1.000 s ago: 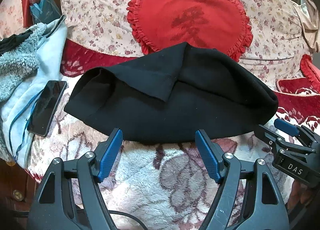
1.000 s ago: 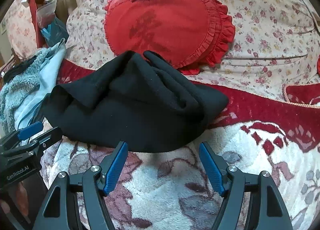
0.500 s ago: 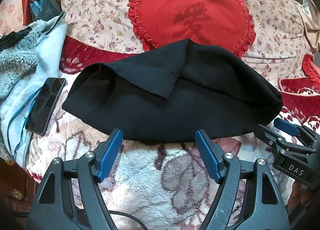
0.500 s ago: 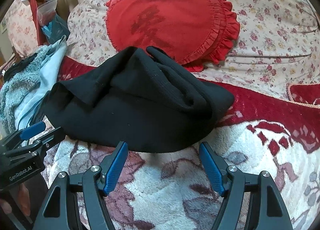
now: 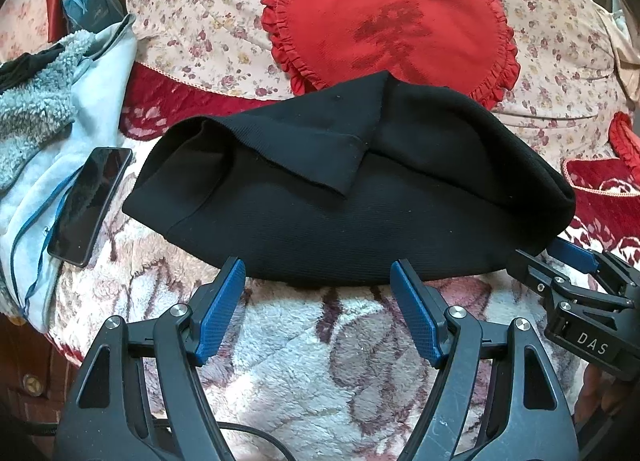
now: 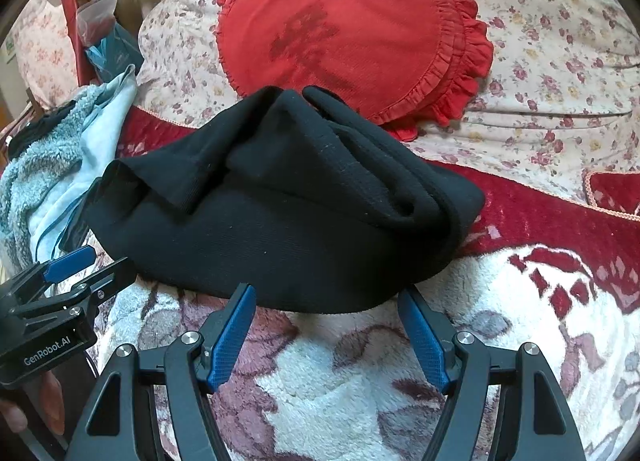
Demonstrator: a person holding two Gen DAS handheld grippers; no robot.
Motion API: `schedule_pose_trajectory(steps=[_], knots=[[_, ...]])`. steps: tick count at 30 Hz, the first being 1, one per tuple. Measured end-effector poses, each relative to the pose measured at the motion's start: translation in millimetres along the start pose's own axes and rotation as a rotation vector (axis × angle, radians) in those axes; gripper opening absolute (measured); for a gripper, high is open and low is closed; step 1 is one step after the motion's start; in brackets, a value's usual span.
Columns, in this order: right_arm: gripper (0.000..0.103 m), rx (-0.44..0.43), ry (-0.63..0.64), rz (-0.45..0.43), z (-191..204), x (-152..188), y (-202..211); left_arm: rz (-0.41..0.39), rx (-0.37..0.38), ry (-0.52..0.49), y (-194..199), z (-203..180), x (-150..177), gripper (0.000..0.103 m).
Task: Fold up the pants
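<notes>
On the bed: your black pants lie in a folded bundle on the fleecy floral blanket; every place below is told from this bundle.
Pants shape: one flap is turned over the top and ends in a pointed corner near the middle; the right end is a thick rounded fold.
Left gripper: you hold it at the near edge of the pants, toward their left half; its blue fingers stand wide apart with nothing between them, and the tips just meet the hem.
Right gripper: it sits at the near edge too, toward the right half; its fingers are spread apart and hold no cloth.
Heart cushion: red and frilled, behind the pants, its lower edge tucked under their far side.
Phone: dark, flat, just left of the pants.
Pale blue garment: farther left, under the phone's outer edge.
</notes>
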State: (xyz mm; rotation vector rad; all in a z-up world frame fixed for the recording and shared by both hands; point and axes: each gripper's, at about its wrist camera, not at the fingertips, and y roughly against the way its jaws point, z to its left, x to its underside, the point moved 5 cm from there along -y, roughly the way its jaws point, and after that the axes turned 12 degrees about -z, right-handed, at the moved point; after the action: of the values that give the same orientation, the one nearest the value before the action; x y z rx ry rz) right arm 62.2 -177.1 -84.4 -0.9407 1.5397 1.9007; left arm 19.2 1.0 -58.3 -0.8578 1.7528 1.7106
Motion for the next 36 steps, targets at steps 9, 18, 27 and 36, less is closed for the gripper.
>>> schedule_pose_trajectory(steps=[9, 18, 27, 36], knots=[[0.072, -0.001, -0.001, 0.0, 0, -1, -1, 0.0, 0.0, 0.002, 0, 0, 0, 0.075], [0.072, -0.013, 0.003, -0.004, 6, -4, -1, 0.006, -0.008, 0.016, 0, 5, 1, 0.075], [0.067, -0.073, 0.051, -0.011, 28, -24, -26, 0.002, -0.064, 0.047, -11, 36, -6, 0.075], [0.058, -0.154, 0.131, 0.042, 74, -45, -81, 0.02, -0.097, 0.081, -30, 65, -12, 0.075]])
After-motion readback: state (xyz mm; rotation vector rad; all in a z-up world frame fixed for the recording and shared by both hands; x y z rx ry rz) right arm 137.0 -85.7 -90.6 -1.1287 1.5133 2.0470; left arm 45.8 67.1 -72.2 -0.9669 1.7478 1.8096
